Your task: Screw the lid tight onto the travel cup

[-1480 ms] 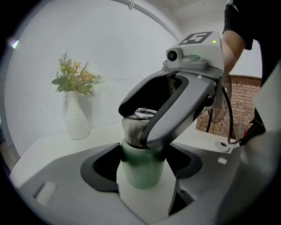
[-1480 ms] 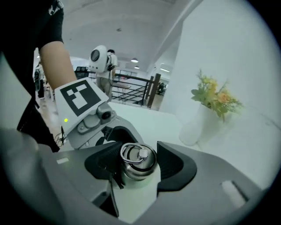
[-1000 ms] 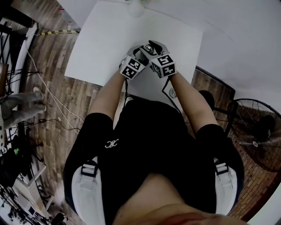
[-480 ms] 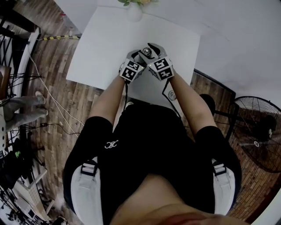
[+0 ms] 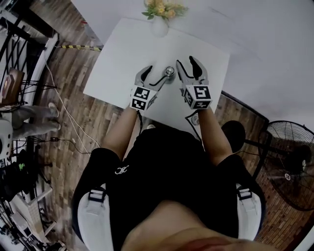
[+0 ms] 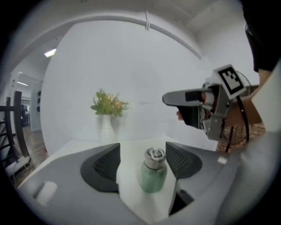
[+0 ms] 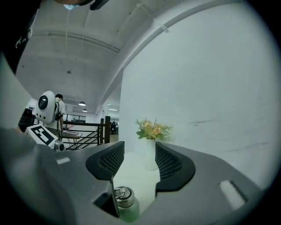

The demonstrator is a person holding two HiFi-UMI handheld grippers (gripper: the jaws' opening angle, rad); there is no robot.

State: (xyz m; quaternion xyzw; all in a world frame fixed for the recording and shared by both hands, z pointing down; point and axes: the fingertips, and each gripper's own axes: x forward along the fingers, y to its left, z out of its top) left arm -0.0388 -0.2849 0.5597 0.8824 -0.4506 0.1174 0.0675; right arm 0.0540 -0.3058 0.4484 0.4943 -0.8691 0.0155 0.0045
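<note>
Green travel cup [image 6: 152, 176] on table [image 5: 122, 54]

White table [image 5: 117, 63] on the wood floor [image 5: 73, 127]. The green cup [image 6: 152, 173] stands upright near its middle, steel lid [image 6: 154, 157] on. A white vase [image 5: 159, 25] of flowers [image 5: 164, 8] sits at the far edge.
</note>
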